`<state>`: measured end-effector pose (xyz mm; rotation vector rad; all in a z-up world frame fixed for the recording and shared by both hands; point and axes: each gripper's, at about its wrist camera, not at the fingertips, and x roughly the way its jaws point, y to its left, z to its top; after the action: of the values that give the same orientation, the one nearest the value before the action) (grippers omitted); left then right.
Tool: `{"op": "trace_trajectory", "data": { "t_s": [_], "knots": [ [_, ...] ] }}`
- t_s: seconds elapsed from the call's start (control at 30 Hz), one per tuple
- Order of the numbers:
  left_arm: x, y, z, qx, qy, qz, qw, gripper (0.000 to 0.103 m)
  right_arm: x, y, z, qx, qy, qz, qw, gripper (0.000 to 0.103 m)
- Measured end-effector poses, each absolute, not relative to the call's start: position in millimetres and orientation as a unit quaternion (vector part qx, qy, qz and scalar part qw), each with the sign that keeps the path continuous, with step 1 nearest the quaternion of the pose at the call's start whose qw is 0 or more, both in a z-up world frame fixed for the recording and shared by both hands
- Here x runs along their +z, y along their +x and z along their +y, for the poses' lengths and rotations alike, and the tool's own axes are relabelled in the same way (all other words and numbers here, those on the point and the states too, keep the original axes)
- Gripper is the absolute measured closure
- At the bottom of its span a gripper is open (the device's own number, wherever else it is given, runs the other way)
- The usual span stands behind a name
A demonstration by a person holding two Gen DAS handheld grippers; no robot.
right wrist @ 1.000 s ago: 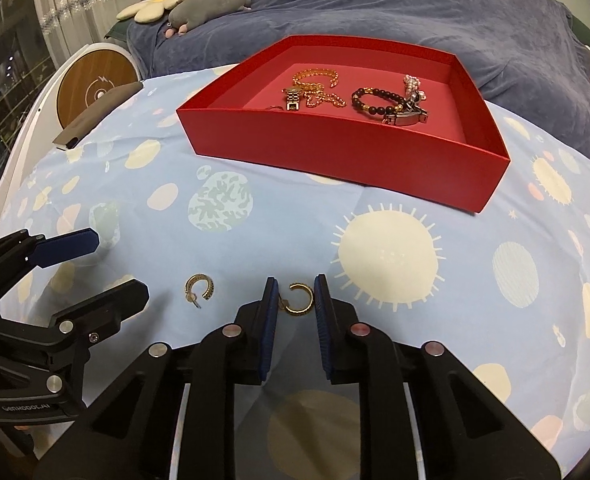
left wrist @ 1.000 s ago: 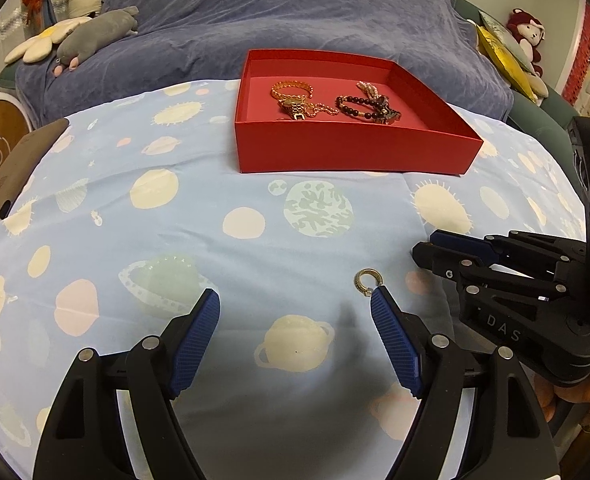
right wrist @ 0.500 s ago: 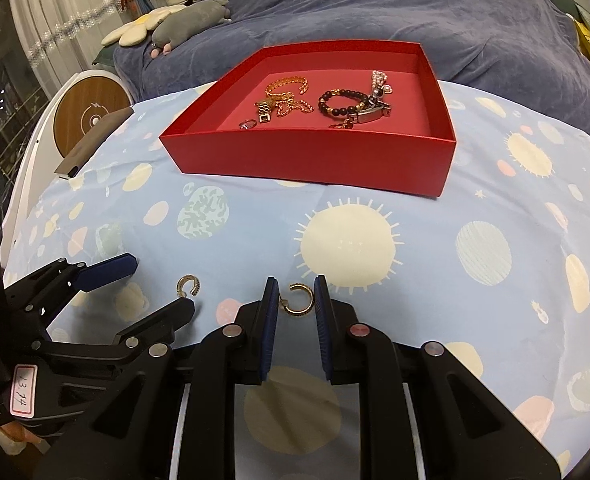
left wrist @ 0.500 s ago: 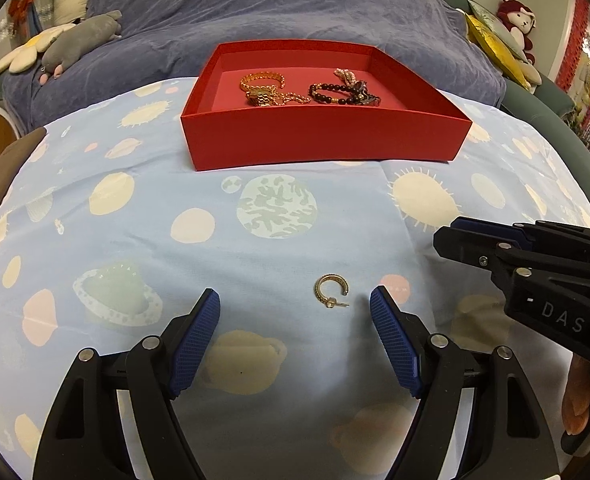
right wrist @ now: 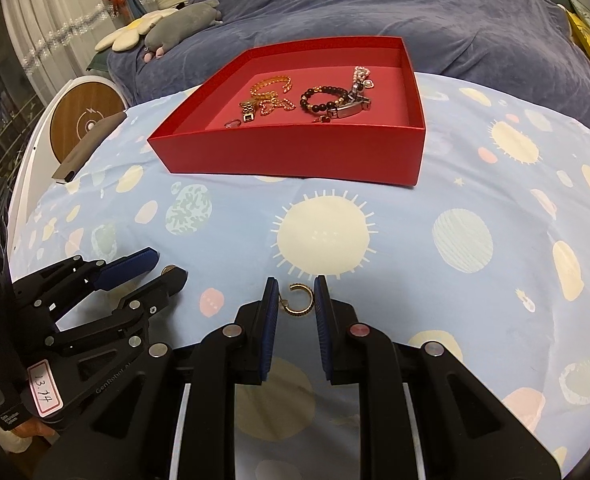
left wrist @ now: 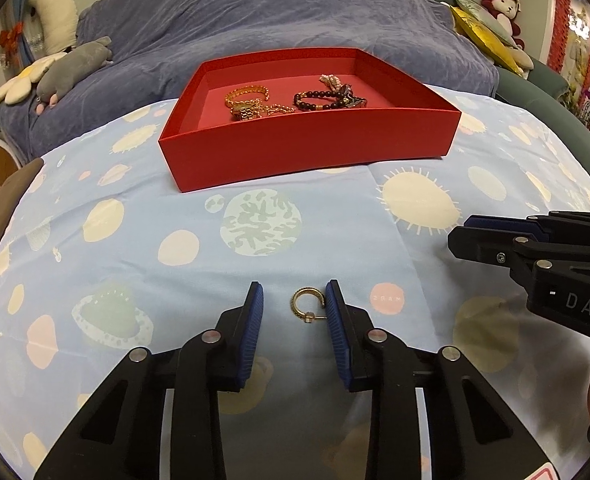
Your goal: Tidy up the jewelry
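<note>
Two gold hoop earrings left on the planet-print sheet, well short of the red box (left wrist: 307,148). Box sits further up the bed and already has a gold chain bracelet (left wrist: 247,96), a dark bead bracelet (left wrist: 319,100) and a few smaller bits in it.

Left earring (left wrist: 307,305): lying flat on the sheet between my left jaws (left wrist: 293,300), touching or nearly touching the right-hand pad, clear gap to the other pad. Those jaws have just been closing, earring between them, but they're about half shut and not pinching yet. Nothing held.

Right earring (right wrist: 299,300): sits between my right jaws (right wrist: 295,294), which are narrow, roughly earring-wide. Its post is against the left pad; the far side looks close to the other pad. Can't tell for sure from here if it's clamped or just bracketed, or if it's off the sheet.

Step, as I read it: double pick, one earring per hand, grasp phase.

Next:
- left: finish closing, keep the hoop centred so it doesn't skate off the pad or get pushed into the fabric
- right: confirm the pinch before lifting
- lift both straight up, carry to the box, drop on bare floor clear of the bracelets

Risk: small thin hoops on soft cloth, easy to snag the sheet or flip the hoop out.
</note>
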<state>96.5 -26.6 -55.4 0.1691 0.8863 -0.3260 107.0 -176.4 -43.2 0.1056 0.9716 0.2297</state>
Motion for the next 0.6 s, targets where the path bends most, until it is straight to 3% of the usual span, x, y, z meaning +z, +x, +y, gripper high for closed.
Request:
{"op": "trace_trajectory", "data": {
  "t_s": [0.13,0.6],
  "knots": [
    [-54.4,98.1,-24.6,-0.156,0.077,0.430,0.886,0.089,-41.6,107.2,-176.7,0.112,0.053,0.464,0.877,0.085],
    [-36.4,103.6,2.8,-0.155,0.009,0.441,0.884,0.089,-25.9,105.8,-179.9,0.112,0.061,0.450,0.884,0.085]
  ]
}}
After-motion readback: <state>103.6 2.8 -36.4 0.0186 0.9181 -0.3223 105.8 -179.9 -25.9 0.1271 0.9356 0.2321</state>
